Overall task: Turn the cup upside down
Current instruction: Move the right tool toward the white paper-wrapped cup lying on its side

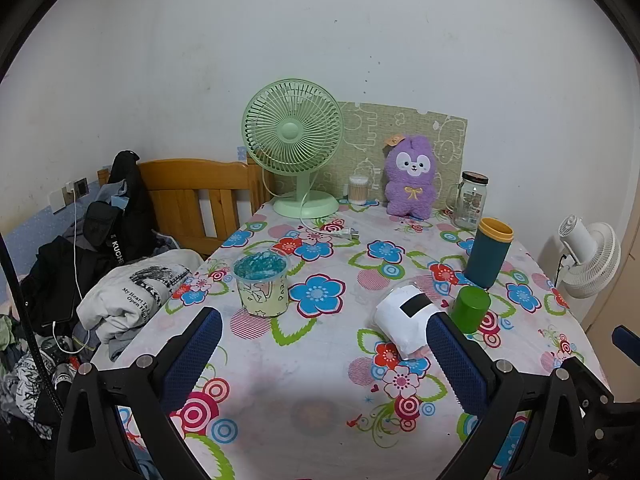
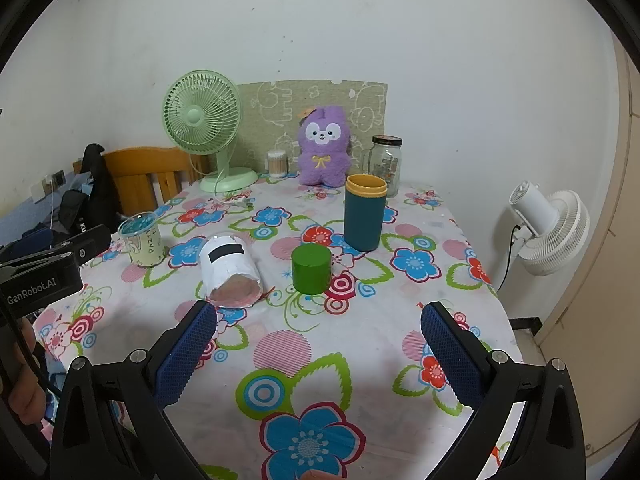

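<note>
White cup (image 2: 231, 270) on its side on floral tablecloth (image 2: 320, 344), mouth toward camera, at 11 o'clock from right gripper (image 2: 319, 350). Right gripper: fingers wide apart, empty, above cloth. Left gripper (image 1: 324, 354): fingers wide apart, empty; cup at 1 o'clock. Green canister (image 2: 311, 269) at 3 o'clock of cup, teal tumbler (image 2: 365, 212) behind.

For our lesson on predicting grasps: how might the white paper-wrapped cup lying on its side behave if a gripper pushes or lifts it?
The white cup lies on its side, so a nudge would probably roll it across the tablecloth. Its thin paper wrap suggests it is light and may crush under firm jaws.
</note>
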`<state>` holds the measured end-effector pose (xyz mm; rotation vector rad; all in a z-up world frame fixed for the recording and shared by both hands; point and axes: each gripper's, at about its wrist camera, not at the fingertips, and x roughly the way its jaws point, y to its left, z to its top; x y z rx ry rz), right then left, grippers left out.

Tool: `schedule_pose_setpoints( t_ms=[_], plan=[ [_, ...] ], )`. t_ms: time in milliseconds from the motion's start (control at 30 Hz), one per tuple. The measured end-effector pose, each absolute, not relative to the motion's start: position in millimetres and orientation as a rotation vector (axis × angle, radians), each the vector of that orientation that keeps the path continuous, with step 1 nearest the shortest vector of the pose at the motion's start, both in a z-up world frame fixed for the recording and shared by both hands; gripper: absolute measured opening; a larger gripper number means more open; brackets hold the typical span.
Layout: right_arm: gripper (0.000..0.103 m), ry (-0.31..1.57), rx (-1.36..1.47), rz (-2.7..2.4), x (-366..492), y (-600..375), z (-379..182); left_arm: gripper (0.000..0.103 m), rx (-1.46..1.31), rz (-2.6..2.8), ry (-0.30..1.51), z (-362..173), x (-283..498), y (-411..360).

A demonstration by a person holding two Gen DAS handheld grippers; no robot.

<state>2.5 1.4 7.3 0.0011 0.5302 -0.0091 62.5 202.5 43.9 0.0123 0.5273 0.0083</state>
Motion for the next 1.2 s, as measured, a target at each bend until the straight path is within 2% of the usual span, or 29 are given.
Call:
schedule_pose_setpoints(
  t_ms=[1200],
  plan=[
    [0.103, 0.594, 0.005, 0.021, 15, 5, -2, 0.103, 0.0, 0.021, 0.561, 35, 64, 209]
  ],
)
